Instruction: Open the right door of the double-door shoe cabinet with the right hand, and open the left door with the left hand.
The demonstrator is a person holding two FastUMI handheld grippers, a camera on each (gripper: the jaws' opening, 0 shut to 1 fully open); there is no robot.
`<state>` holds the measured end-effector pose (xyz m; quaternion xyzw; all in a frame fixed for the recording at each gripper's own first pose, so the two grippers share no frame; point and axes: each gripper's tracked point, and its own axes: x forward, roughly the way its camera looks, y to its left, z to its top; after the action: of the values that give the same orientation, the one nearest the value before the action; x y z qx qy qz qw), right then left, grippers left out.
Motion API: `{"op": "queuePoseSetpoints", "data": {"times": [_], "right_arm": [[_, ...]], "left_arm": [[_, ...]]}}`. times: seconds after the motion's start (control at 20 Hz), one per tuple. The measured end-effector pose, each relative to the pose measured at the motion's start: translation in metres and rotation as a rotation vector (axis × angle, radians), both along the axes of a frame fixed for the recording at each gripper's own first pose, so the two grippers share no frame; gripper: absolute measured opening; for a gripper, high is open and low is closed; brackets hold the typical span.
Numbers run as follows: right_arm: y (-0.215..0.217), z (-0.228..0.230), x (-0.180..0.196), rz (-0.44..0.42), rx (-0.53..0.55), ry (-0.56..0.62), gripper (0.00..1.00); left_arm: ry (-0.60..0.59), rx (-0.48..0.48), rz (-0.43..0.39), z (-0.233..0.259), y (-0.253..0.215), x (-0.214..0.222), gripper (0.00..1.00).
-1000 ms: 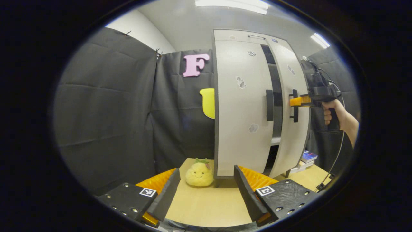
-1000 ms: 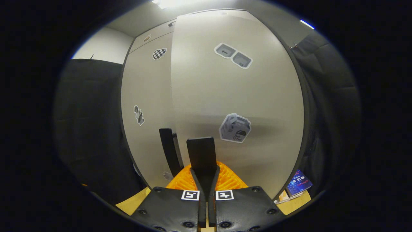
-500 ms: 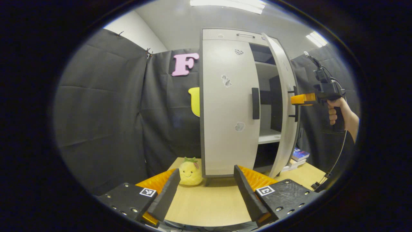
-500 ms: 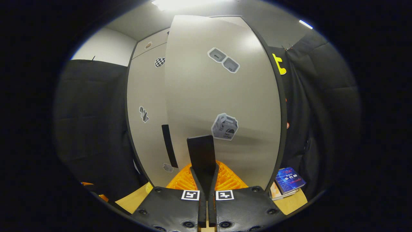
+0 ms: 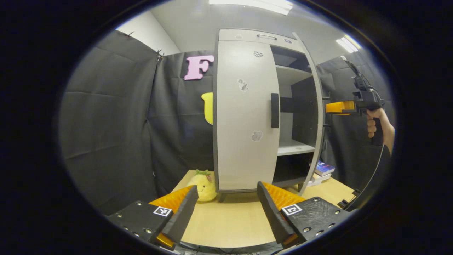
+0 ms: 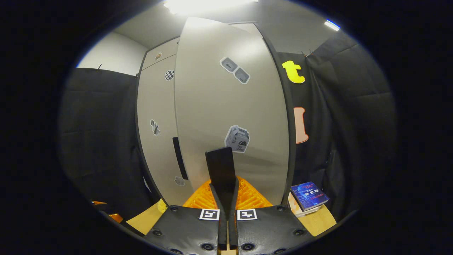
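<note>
Risk: right tongs [image 6: 224,184], clamped on right door [image 6: 230,106] handle, could slip off mid-swing; left tongs [image 5: 226,209] gape empty over tabletop [image 5: 230,223], left door [image 5: 244,117] shut, w/ plush [image 5: 200,186] beside cabinet.

— Type of premises?
— A recording booth, not a home: black cloth [image 5: 116,117] walls the space, strip lights [image 5: 253,3] sit overhead, and a cabinet [image 5: 244,117] stands on a table [image 5: 230,223].
</note>
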<state>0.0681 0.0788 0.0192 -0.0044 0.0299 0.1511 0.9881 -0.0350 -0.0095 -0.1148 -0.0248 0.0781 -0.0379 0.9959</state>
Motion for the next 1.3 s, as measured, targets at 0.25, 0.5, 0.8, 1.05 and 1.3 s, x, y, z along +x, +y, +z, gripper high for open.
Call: {"op": "queuePoseSetpoints", "data": {"times": [0.25, 0.5, 0.8, 1.05, 1.3], "right_arm": [[-0.024, 0.002, -0.012, -0.047, -0.001, -0.008, 0.04], [-0.045, 0.004, -0.021, -0.102, 0.006, -0.001, 0.0], [-0.081, 0.009, -0.025, -0.116, 0.023, -0.014, 0.03], [-0.13, 0.014, -0.026, -0.187, -0.039, -0.048, 0.0], [-0.166, 0.019, -0.029, -0.21, 0.062, -0.035, 0.02]], "left_arm": [[0.013, -0.008, -0.032, -0.008, -0.011, 0.01, 0.96], [0.033, -0.035, -0.063, -0.015, -0.022, 0.014, 0.96], [0.048, -0.055, -0.099, -0.02, -0.038, 0.027, 0.96], [0.052, -0.068, -0.11, -0.02, -0.045, 0.033, 0.96], [0.083, -0.092, -0.109, -0.026, -0.045, 0.033, 0.96]]}}
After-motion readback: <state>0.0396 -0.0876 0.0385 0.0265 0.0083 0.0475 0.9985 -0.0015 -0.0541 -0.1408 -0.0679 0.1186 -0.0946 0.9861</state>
